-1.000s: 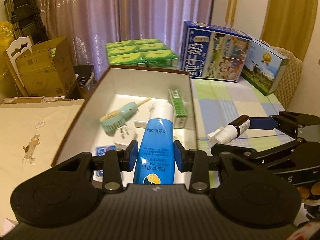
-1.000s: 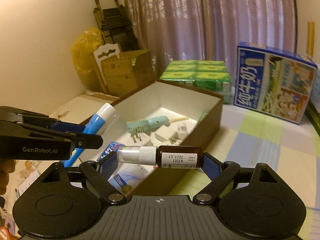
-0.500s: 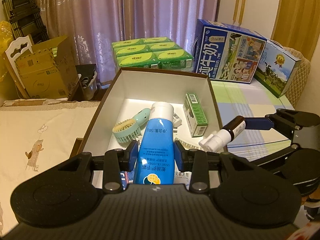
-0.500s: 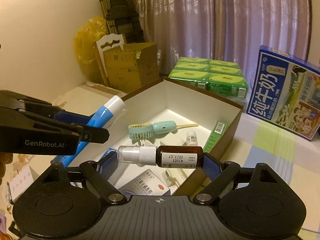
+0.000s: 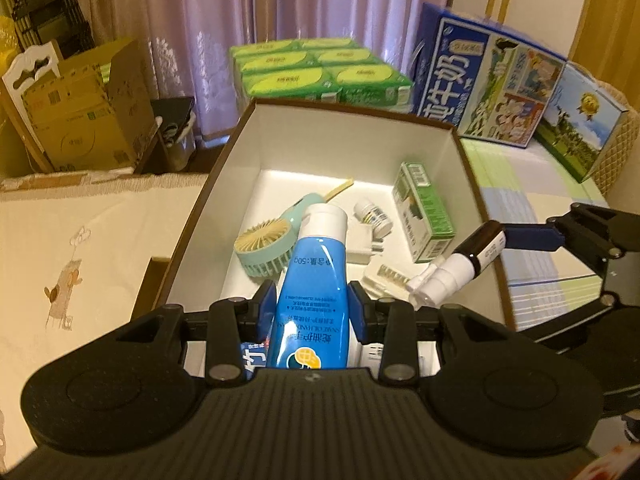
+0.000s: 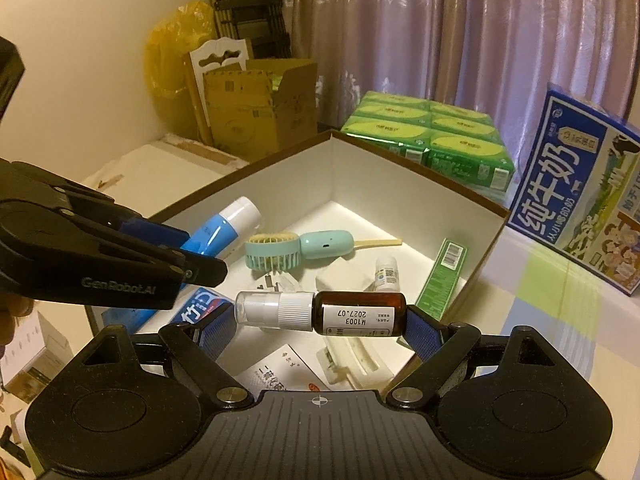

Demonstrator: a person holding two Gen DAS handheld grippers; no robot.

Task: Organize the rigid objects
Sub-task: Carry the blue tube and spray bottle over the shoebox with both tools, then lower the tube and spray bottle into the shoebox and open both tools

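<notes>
My left gripper [image 5: 313, 310] is shut on a blue hand-cream tube [image 5: 316, 280] with a white cap, held above the near end of the brown box [image 5: 352, 148] with white walls. My right gripper [image 6: 318, 322] is shut on a brown spray bottle [image 6: 340, 314] with a white nozzle, held lengthwise between its blue pads over the same box [image 6: 404, 184]. The right gripper [image 5: 516, 240] with the spray bottle [image 5: 460, 264] also shows at right in the left wrist view. The left gripper [image 6: 192, 256] and the tube [image 6: 224, 228] appear at left in the right wrist view.
Inside the box lie a mint hand fan [image 5: 268, 244], a green carton [image 5: 424, 212], a small white bottle [image 5: 372, 214], a white plug [image 6: 344, 278] and packets. Green tissue packs [image 5: 320, 72], blue milk cartons [image 5: 484, 76] and a cardboard box [image 5: 84, 108] stand behind.
Both grippers have moved forward and lower over the box with their objects still held. The box contents now look nearer and larger in both views.
</notes>
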